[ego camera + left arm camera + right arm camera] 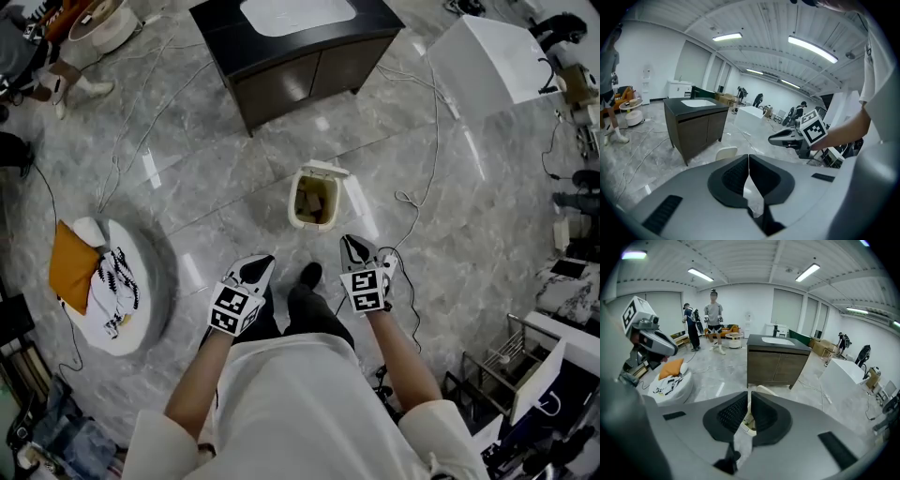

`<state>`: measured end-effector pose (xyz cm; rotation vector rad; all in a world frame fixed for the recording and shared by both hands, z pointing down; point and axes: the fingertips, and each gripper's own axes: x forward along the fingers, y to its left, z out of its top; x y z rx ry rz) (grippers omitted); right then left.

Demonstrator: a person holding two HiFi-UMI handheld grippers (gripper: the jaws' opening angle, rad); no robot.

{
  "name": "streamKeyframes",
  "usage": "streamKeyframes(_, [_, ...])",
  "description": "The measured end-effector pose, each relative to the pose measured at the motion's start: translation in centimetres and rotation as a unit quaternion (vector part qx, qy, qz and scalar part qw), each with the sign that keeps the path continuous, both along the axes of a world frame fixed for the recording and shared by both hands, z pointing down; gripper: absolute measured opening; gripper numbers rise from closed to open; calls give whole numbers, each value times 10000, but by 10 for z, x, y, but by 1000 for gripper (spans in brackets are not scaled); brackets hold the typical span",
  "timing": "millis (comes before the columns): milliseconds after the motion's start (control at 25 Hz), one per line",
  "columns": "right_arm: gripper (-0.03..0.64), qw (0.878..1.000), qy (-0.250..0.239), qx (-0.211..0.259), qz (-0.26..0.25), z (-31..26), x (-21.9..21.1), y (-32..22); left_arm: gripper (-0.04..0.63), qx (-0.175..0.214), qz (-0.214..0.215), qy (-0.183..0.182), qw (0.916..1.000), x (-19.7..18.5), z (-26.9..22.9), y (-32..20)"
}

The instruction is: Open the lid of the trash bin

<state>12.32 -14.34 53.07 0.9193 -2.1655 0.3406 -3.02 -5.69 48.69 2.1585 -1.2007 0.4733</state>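
Observation:
A small cream trash bin (313, 199) stands on the marble floor ahead of the person's feet. Its lid (324, 170) is tipped up at the far rim, and brownish contents show inside. My left gripper (262, 262) hangs well above the floor, near and left of the bin, jaws closed together with nothing between them (748, 158). My right gripper (349, 244) is held near and right of the bin, also shut and empty (749, 398). In the right gripper view the bin (749, 425) shows through the slit below the jaws. Neither gripper touches the bin.
A dark cabinet with a white sink top (309, 58) stands beyond the bin. A round white pouf with an orange cushion (120, 309) lies at the left. A white box (497, 56) is at the far right. Cables (424, 178) trail across the floor. People (714, 315) stand far back.

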Motion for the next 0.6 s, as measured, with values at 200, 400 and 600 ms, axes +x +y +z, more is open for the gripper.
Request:
streamKeyframes(200, [41,9993,-274,267,16,-49,8,-10,18,126,-57,84,9999,-5,-26,-6])
streamKeyframes(400, [40,9969,-494,571,222,-92,23,-22,18,376,59,70,9992,-4,-60,-18])
streamKeyframes(600, [40,9933,-721,816,383,-132,35,-26,18,651,204,-6,9977,-2,-90,-28])
